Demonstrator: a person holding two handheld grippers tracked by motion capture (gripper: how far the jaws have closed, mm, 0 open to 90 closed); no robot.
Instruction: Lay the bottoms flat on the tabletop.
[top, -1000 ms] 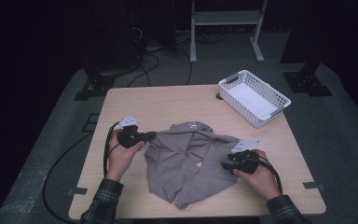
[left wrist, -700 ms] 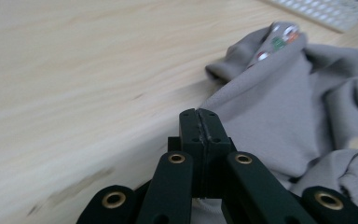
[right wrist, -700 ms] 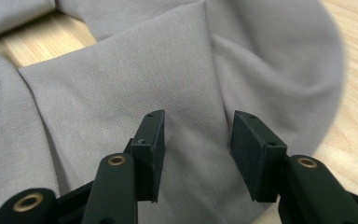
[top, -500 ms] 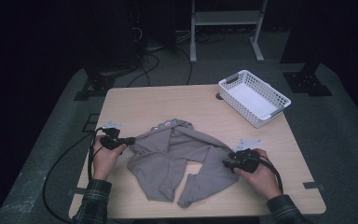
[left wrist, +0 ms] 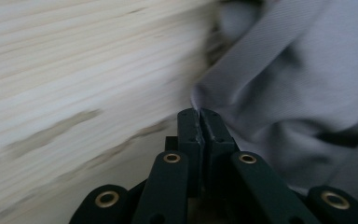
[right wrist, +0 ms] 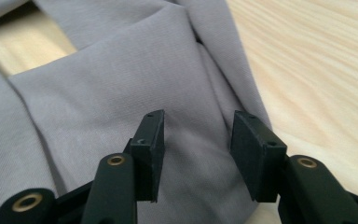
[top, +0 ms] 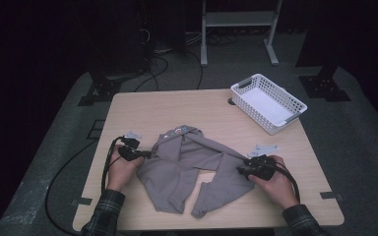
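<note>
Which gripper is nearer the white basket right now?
Right. The right gripper sits at the grey shirt's right edge, on the white basket's side of the table. The left gripper is across the shirt, farther away.

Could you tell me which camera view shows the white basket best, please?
The high view: the white basket sits whole at the table's far right corner. The two gripper views look at grey cloth and tabletop instead.

the grey garment [top: 192, 164] sprawls across the near middle of the table [top: 167, 105], between the left gripper [top: 145, 154] and the right gripper [top: 241, 169]. the white basket [top: 268, 103] blocks the far right corner. the far left and far middle of the tabletop lie bare, with open passage.
</note>
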